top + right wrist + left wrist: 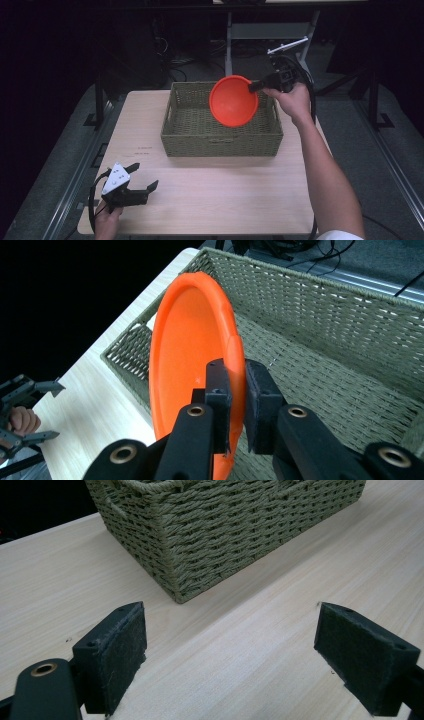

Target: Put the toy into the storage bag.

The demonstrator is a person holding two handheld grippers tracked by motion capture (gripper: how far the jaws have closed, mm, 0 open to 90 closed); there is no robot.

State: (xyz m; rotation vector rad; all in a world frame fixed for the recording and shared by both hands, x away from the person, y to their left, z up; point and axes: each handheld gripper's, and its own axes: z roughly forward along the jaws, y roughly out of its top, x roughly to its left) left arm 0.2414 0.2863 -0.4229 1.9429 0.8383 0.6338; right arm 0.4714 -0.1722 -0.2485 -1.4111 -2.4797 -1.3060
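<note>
Nearest the high camera, at about seven o'clock on the table [210, 200], my left gripper [145, 176] rests low in the person's hand with its jaws spread wide and nothing between them; in the left gripper view the pads [117, 655] frame bare wood, with the woven basket [225, 535] beyond. Toward one o'clock my right gripper [256, 86] is clamped on the rim of an orange plate [233, 101], holding it tilted on edge above the basket [220, 137], clear of the weave. In the right gripper view the two pads [220, 390] pinch the rim, one on each face of the plate [187, 355]. I judge it light, stiff and smooth, probably plastic, so unlikely to break but liable to swivel or slip in a one-point pinch. The rim looks like the only workable hold; I'd bite deep and lower it slowly.
</note>
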